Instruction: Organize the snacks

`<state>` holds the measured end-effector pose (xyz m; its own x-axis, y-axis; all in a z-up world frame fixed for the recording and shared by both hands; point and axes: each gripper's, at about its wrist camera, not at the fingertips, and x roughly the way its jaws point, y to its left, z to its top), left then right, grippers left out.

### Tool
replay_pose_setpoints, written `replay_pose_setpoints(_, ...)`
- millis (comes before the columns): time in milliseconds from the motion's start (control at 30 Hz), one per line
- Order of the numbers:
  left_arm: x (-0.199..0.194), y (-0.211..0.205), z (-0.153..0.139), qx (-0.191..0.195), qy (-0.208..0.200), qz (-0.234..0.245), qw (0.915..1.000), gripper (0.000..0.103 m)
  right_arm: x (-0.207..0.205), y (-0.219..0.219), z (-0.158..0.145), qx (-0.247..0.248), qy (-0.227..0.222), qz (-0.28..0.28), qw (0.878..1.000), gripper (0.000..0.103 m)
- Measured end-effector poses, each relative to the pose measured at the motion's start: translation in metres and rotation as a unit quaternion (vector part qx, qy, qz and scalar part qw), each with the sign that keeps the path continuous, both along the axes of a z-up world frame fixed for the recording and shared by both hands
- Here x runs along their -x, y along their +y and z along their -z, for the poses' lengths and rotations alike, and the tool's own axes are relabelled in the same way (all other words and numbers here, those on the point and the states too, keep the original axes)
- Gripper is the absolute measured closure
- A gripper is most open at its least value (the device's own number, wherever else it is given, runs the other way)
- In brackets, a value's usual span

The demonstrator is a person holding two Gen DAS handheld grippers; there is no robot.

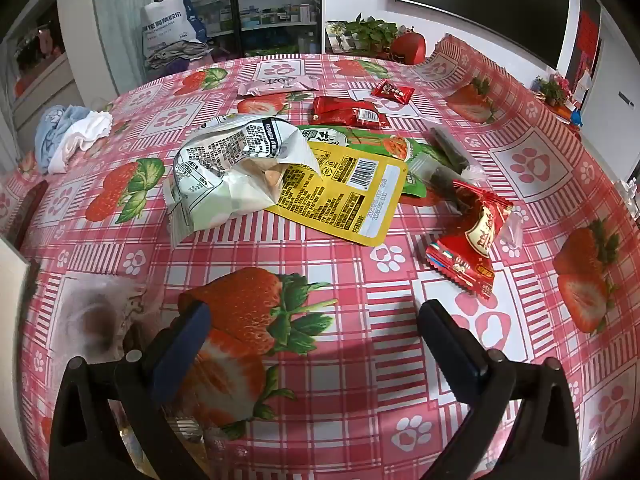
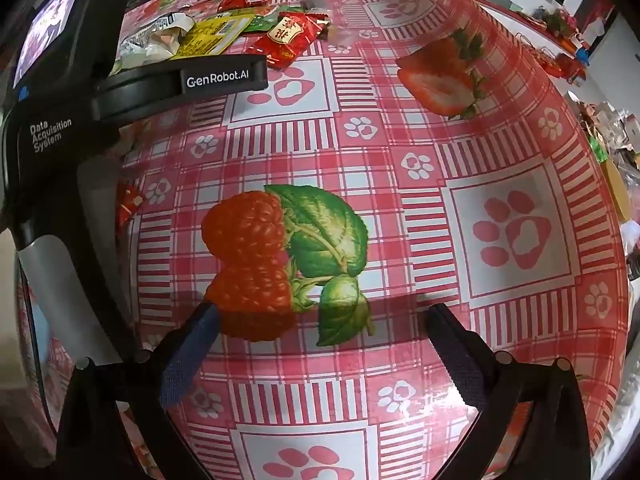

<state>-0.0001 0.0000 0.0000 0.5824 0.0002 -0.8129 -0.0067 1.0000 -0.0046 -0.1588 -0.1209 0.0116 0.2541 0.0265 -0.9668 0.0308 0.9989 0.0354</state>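
On strawberry-print tablecloth (image 1: 344,264) | snack packets (image 1: 336,184) scattered | shelves (image 1: 260,4) behind

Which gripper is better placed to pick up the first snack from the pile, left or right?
Probably the left. The left gripper is open and faces the yellow packet directly ahead, while the right gripper, also open, looks down on bare tablecloth.
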Motion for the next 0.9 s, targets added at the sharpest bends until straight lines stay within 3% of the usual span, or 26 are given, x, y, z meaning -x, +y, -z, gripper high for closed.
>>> replay_pose_setpoints(533, 0.0, 0.0, 0.0, 0.0, 0.0, 0.0, 1.0, 0.0, -0.006, 0.0, 0.001, 0.0, 0.016, -0.001, 1.0, 0.0)
replay_pose_setpoints(733, 0.0, 0.0, 0.0, 0.0, 0.0, 0.0, 1.0, 0.0, -0.02, -0.004, 0.003, 0.0, 0.083, -0.002, 0.997, 0.0)
replay_pose_setpoints(900, 0.0, 0.0, 0.0, 0.0, 0.0, 0.0, 1.0, 0.0, -0.01, -0.02, 0.004, -0.022, 0.102, 0.012, 0.994, 0.0)
